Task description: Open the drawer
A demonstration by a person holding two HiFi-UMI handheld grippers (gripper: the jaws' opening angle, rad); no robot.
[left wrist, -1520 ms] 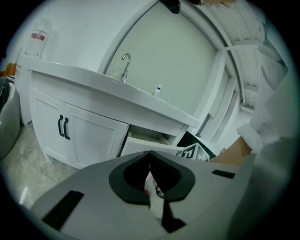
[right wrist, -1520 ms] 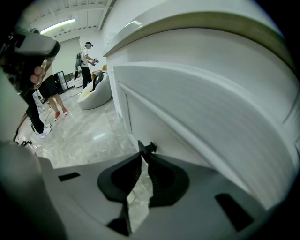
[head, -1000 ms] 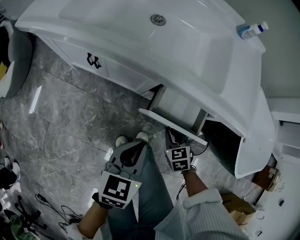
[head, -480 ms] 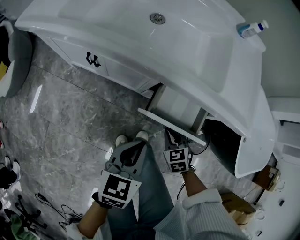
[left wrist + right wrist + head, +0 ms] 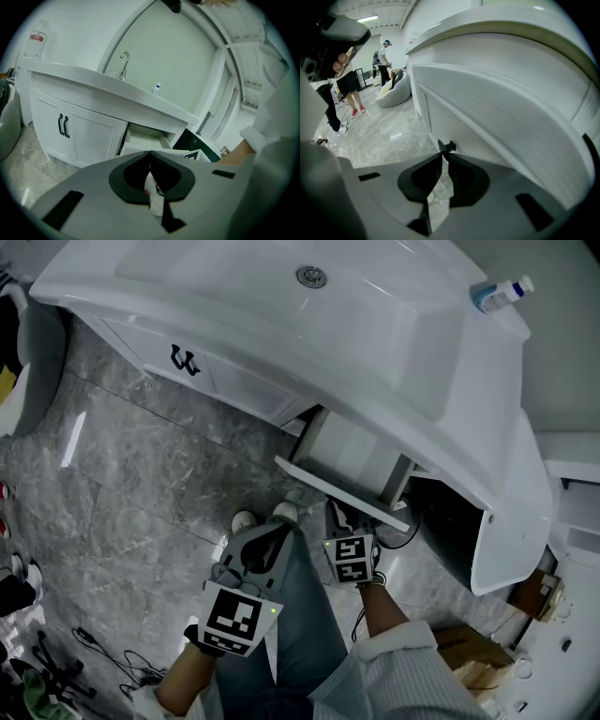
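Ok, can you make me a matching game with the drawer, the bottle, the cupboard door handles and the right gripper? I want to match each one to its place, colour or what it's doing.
Things:
1. drawer
2. bottle
3. cupboard door handles
4. right gripper

Matches:
A. black, two side by side
B. on the white counter
C. pulled out
D. shut on the drawer handle

Pairs: 1-C, 2-B, 3-A, 4-D.
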